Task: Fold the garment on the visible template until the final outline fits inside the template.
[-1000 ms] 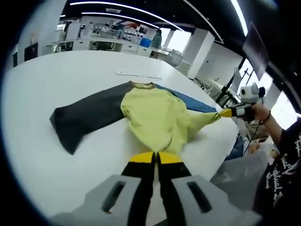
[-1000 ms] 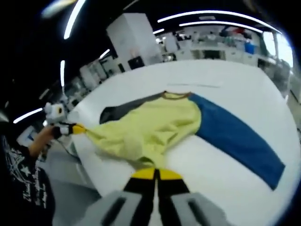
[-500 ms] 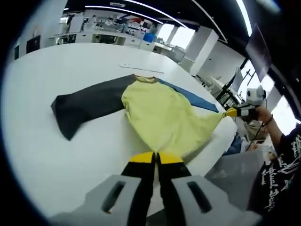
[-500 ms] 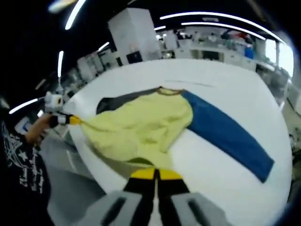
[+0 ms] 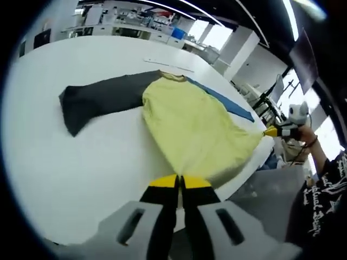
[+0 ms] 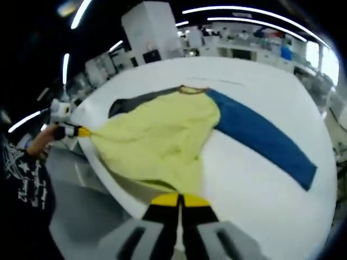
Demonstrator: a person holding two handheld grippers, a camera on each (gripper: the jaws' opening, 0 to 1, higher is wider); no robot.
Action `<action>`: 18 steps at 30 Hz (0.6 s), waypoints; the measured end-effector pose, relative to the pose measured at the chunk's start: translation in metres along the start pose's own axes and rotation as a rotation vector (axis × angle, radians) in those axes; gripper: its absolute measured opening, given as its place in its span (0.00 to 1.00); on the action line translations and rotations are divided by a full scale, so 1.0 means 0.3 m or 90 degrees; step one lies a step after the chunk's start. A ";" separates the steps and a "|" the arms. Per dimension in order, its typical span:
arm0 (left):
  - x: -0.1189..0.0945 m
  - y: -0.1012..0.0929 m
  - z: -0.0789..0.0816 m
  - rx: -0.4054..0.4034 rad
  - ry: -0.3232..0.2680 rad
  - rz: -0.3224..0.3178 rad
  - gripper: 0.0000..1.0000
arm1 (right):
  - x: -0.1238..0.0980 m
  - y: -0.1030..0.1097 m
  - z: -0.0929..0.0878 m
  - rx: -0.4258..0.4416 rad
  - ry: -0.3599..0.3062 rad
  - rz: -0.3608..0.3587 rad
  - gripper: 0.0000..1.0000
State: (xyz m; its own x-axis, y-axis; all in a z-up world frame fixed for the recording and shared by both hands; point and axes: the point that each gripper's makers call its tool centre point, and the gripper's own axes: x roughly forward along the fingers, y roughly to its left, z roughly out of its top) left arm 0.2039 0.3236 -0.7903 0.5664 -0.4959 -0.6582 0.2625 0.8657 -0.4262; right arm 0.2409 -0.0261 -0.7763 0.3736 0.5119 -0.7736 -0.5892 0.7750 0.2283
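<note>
A long-sleeved garment lies on the white table (image 5: 76,168), its yellow body (image 5: 190,119) spread flat. It has a dark grey sleeve (image 5: 97,100) and a blue sleeve (image 5: 222,100). My left gripper (image 5: 179,182) is shut on one corner of the yellow hem. In the same view my right gripper (image 5: 271,131) grips the other hem corner at the table's edge. In the right gripper view, my right gripper (image 6: 180,199) is shut on the hem of the yellow body (image 6: 157,141). The blue sleeve (image 6: 260,141) stretches right, the dark sleeve (image 6: 130,105) lies behind, and the left gripper (image 6: 81,131) holds the far corner.
A thin pale strip (image 5: 168,66) lies on the table beyond the collar. The rounded table edge (image 6: 108,184) runs right under the hem. A person in a dark printed top (image 5: 320,189) stands beside it. Lab benches (image 5: 135,24) fill the background.
The yellow body, bunched a second ago, is now pulled flat and taut. The hem has been drawn toward the table edge and spread wider between the two grippers.
</note>
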 end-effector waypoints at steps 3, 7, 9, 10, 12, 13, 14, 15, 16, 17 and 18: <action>0.006 -0.006 -0.017 0.000 0.010 0.001 0.00 | 0.017 -0.002 -0.040 0.005 0.015 -0.002 0.00; 0.007 -0.010 -0.033 0.005 0.022 0.008 0.00 | 0.032 0.002 -0.084 0.008 0.035 -0.006 0.00; 0.009 -0.009 -0.044 0.001 0.029 0.010 0.00 | 0.044 -0.003 -0.109 0.011 0.046 -0.009 0.00; 0.011 -0.009 -0.050 -0.001 0.033 0.011 0.00 | 0.049 -0.001 -0.120 0.012 0.049 -0.009 0.00; 0.015 -0.010 -0.063 -0.003 0.041 0.014 0.00 | 0.058 0.003 -0.144 0.022 0.059 -0.010 0.00; 0.017 -0.010 -0.069 -0.002 0.045 0.015 0.00 | 0.065 0.001 -0.156 0.023 0.062 -0.010 0.00; 0.018 -0.010 -0.074 0.000 0.048 0.017 0.00 | 0.068 0.001 -0.164 0.026 0.064 -0.011 0.00; 0.020 -0.008 -0.081 0.002 0.051 0.019 0.00 | 0.071 0.002 -0.173 0.030 0.067 -0.011 0.00; 0.021 -0.008 -0.085 0.002 0.053 0.021 0.00 | 0.075 0.003 -0.183 0.033 0.070 -0.011 0.00; 0.023 -0.007 -0.091 0.004 0.056 0.022 0.00 | 0.079 0.001 -0.189 0.033 0.071 -0.012 0.00; 0.024 -0.006 -0.095 0.005 0.058 0.024 0.00 | 0.081 0.001 -0.195 0.035 0.073 -0.012 0.00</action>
State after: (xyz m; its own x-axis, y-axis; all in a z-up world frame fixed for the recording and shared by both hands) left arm 0.1853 0.3165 -0.8119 0.5028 -0.4673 -0.7272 0.2485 0.8839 -0.3962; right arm 0.2079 -0.0349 -0.8296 0.2983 0.4538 -0.8397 -0.5417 0.8048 0.2425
